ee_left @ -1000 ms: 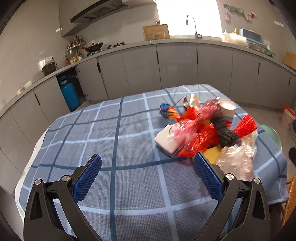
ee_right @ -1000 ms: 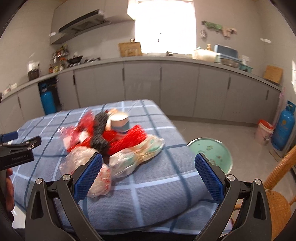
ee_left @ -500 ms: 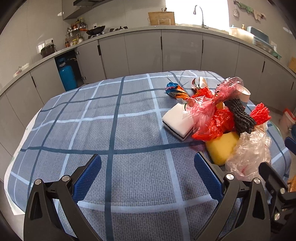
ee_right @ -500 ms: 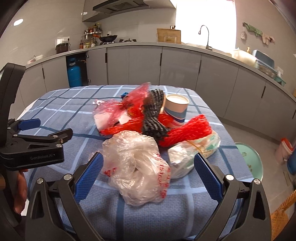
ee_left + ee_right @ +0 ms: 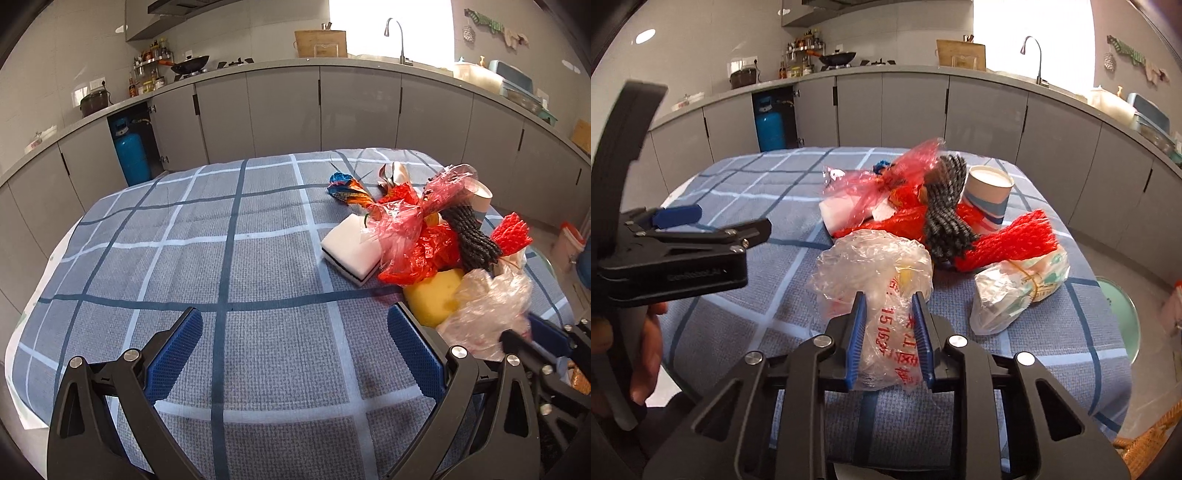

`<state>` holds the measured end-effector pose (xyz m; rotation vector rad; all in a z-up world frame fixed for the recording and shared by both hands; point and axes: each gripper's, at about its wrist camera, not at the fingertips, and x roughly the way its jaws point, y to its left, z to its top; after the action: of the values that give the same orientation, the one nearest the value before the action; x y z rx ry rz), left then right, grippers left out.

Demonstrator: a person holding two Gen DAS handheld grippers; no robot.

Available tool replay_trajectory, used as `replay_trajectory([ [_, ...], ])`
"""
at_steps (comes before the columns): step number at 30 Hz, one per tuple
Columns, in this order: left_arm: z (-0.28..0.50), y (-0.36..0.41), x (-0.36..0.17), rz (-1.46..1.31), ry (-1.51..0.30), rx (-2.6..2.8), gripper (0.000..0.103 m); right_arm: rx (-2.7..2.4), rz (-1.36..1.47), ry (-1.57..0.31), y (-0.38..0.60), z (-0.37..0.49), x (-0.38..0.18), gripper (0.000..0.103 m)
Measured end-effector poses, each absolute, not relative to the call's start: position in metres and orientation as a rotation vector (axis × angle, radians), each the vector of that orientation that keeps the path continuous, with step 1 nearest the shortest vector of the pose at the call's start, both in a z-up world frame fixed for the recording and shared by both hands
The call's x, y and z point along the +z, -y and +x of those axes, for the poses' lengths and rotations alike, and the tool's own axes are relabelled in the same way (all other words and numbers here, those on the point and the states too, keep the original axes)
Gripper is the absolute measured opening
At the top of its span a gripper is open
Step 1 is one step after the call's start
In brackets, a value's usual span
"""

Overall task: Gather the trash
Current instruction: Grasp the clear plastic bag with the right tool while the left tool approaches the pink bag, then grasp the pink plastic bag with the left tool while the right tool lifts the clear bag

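A heap of trash lies on the blue checked tablecloth [image 5: 229, 258]: a clear plastic bag [image 5: 875, 273] with red print, red plastic wrap [image 5: 410, 236], red netting [image 5: 1012, 240], a dark knitted cloth [image 5: 945, 218], a paper cup [image 5: 986, 199], a white sponge [image 5: 351, 251], a yellow sponge [image 5: 436, 299] and a wrapped bundle [image 5: 1019, 288]. My right gripper [image 5: 889, 339] is shut on the near end of the clear plastic bag. My left gripper [image 5: 295, 354] is open and empty over bare cloth, left of the heap; it also shows in the right wrist view [image 5: 713, 225].
Grey kitchen cabinets [image 5: 280, 110] and a counter with a sink run along the back. A blue gas cylinder [image 5: 131, 151] stands in an open cabinet. A green stool [image 5: 1119, 314] and a wicker chair [image 5: 1145, 435] stand past the table's right edge.
My right gripper has moved forward and closed on the clear plastic bag. My left gripper stayed open and shifted little over the cloth.
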<state>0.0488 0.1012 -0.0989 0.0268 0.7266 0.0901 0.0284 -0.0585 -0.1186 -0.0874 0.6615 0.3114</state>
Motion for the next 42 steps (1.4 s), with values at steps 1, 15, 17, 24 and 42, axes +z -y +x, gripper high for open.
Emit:
replay_trajectory([
  [1,0.05,-0.099,-0.098,0.035,-0.723,0.089,0.098,0.304,-0.077,-0.643,0.063,0.025,-0.113,0.025],
  [15,0.107,-0.046,-0.079,0.141,-0.613,-0.019,0.097,0.204,0.052,-0.548,0.118,0.013,-0.088,0.025],
  [17,0.118,-0.042,-0.087,0.13,-0.652,-0.042,0.094,0.203,0.05,-0.549,0.119,0.013,-0.089,0.025],
  [24,0.114,-0.042,-0.096,0.107,-0.701,-0.085,0.015,0.198,0.055,-0.551,0.12,0.012,-0.091,0.025],
  [42,0.06,-0.032,-0.025,0.129,-0.505,-0.073,0.004,0.144,0.091,-0.486,0.148,0.006,-0.071,0.025],
])
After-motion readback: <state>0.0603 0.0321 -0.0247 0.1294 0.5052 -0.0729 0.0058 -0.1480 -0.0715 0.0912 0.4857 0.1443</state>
